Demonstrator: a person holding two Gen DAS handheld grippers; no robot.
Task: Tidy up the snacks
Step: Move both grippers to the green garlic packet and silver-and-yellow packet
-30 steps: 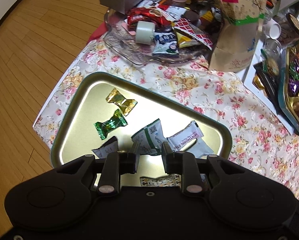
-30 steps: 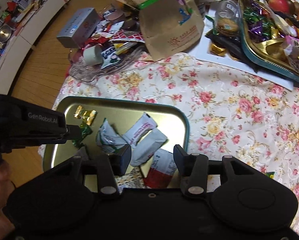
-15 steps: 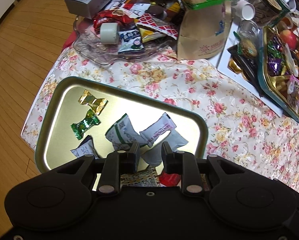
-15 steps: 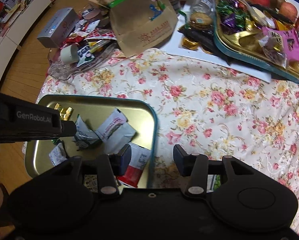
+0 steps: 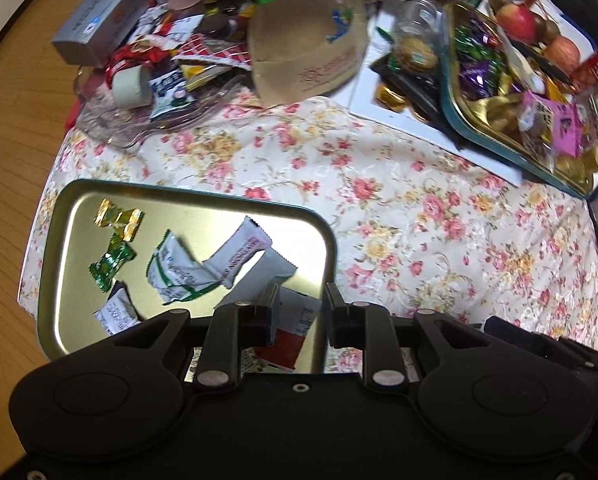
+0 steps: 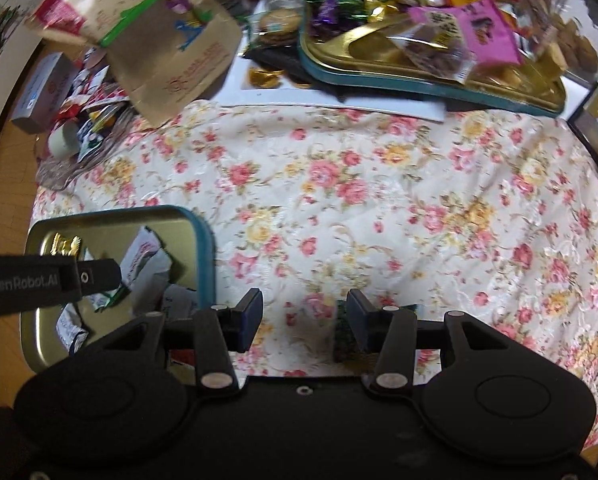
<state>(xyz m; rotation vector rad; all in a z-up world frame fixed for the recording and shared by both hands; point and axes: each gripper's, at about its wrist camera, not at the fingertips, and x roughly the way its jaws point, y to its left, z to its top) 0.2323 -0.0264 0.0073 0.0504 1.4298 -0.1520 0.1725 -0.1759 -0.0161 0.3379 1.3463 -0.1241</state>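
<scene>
A gold metal tray [image 5: 79, 208] with a teal rim lies on the floral cloth and holds several wrapped snacks: a gold candy [image 5: 119, 218], a green candy [image 5: 111, 266] and white packets [image 5: 239, 254]. My left gripper [image 5: 301, 310] is open and empty above the tray's near right corner. The tray also shows in the right wrist view [image 6: 111, 220], with the left gripper [image 6: 99, 276] over it. My right gripper [image 6: 303, 320] is open over the cloth, right of the tray. A small dark green snack [image 6: 343, 338] lies by its right finger.
A glass dish [image 5: 139, 128] piled with snacks, a grey box [image 5: 99, 20] and a brown paper bag [image 5: 307, 40] stand at the back. A second teal tray [image 6: 419, 76] full of sweets sits at the back right. Wooden floor lies left of the table.
Both grippers have swung to the right. The left one now sits over the tray's right corner; the right one has left the tray and is over the bare cloth.
</scene>
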